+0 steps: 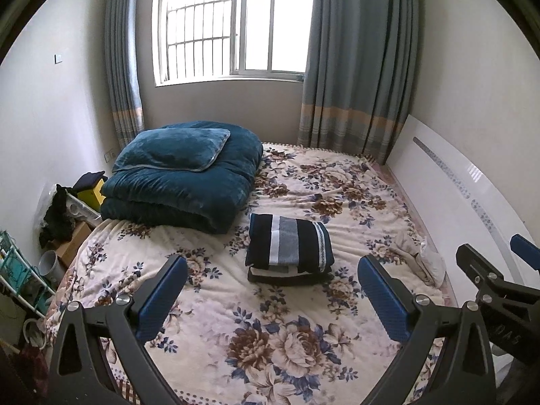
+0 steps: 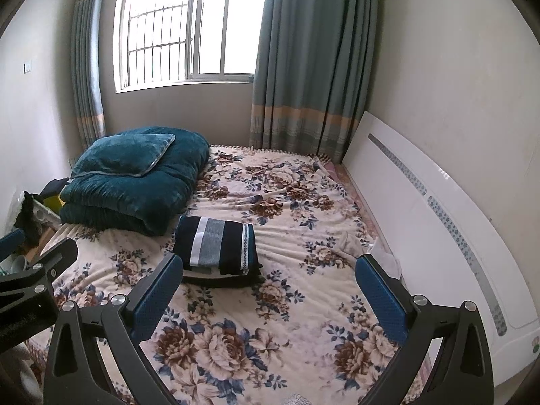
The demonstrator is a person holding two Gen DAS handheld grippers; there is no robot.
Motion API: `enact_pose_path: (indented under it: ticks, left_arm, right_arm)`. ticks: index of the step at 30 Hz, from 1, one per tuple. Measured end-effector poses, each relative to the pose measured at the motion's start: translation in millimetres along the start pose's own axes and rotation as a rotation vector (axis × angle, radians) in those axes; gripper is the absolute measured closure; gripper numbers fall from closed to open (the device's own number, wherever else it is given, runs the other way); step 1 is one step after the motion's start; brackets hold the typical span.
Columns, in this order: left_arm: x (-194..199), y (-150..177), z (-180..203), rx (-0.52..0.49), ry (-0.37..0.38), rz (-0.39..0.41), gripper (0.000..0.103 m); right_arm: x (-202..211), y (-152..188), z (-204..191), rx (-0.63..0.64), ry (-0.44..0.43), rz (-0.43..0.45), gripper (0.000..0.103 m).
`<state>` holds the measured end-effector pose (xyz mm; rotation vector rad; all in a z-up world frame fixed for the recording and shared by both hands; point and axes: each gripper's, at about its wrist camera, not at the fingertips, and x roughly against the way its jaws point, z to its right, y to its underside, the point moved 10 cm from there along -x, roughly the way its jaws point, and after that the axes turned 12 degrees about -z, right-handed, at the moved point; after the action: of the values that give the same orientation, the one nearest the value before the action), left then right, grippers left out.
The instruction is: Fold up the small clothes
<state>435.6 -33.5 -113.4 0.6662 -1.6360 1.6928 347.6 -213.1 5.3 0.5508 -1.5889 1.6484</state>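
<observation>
A folded striped garment (image 1: 290, 244) tops a small stack of folded clothes (image 1: 287, 271) on the floral bedspread (image 1: 270, 337), just in front of the teal quilt (image 1: 182, 185) (a matching pillow (image 1: 172, 150) lies on it). Nearer than the stack, the left gripper (image 1: 271, 298) and right gripper (image 2: 268, 295) hover with fingers spread wide, holding nothing. A crumpled pale cloth (image 1: 422, 258) lies right of the stack.

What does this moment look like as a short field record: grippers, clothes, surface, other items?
left gripper: open, empty, above the bed
right gripper: open, empty
folded striped garment: topmost on a small stack of folded clothes
surface: floral blanket on the bed
crumpled pale cloth: by the white headboard
teal quilt: folded, pillow on top
</observation>
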Motion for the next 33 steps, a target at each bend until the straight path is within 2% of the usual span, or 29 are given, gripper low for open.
enact_pose_path:
  ticks: [33]
  left_arm:
    - [8.3, -0.1, -0.5, 0.003, -0.012, 0.012, 0.000]
  right_arm:
    - [14.3, -0.5, -10.7, -0.019, -0.016, 0.017, 0.000]
